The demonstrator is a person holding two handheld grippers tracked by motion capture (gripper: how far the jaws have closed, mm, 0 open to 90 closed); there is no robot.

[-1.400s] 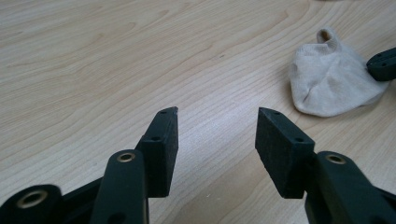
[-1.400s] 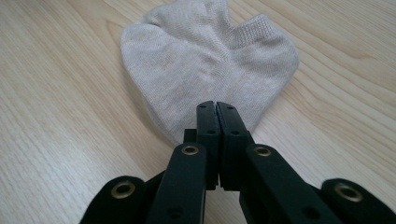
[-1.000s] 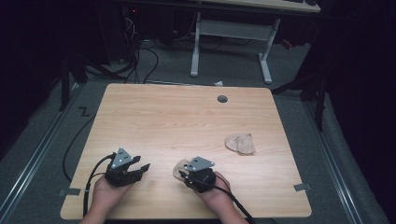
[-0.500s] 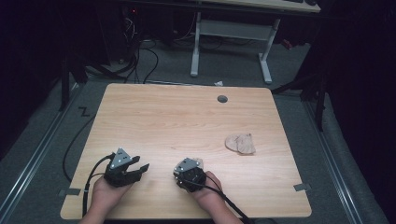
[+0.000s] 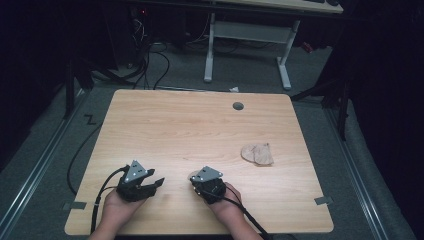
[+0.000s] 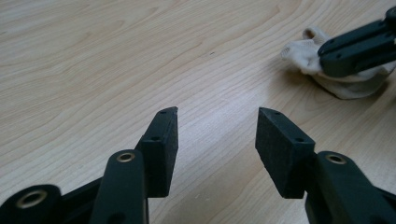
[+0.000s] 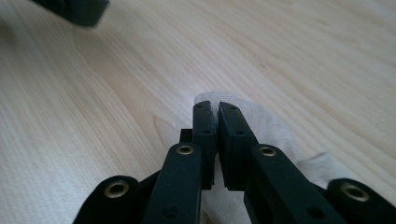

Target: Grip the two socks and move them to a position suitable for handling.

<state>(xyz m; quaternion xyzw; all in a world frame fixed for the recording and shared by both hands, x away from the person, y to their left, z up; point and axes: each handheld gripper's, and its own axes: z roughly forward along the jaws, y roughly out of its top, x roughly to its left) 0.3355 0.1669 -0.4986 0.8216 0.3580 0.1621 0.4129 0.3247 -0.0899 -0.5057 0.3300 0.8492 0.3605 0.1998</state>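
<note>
right claw (image 7: 216,109): jaws have just been closing; they now stand almost together on a fold of the white cloth (image 7: 275,130), and the edge of the fabric shows between them, so I judge it pinched.
left claw (image 6: 215,122): jaws apart, nothing between them, low over bare wood at the near left.
cloth, place: on the table (image 5: 175,125), near edge, a little right of the middle, mostly under the right claw (image 5: 196,179); from the left claw its bunched end (image 6: 308,51) shows far right.
cloth, feel: probably very light, soft and limp; it will fold and hang, not keep a shape. Not fragile, not slippery.
cloth, where to hold: an edge or a raised fold, as the right claw does. To spread it flat, I think the left claw (image 5: 155,182) should take another edge, well apart from the first.
second cloth (image 5: 257,154): small, beige, crumpled, farther to the right, untouched.
risk: a thin pinch can slip out when lifted.
</note>
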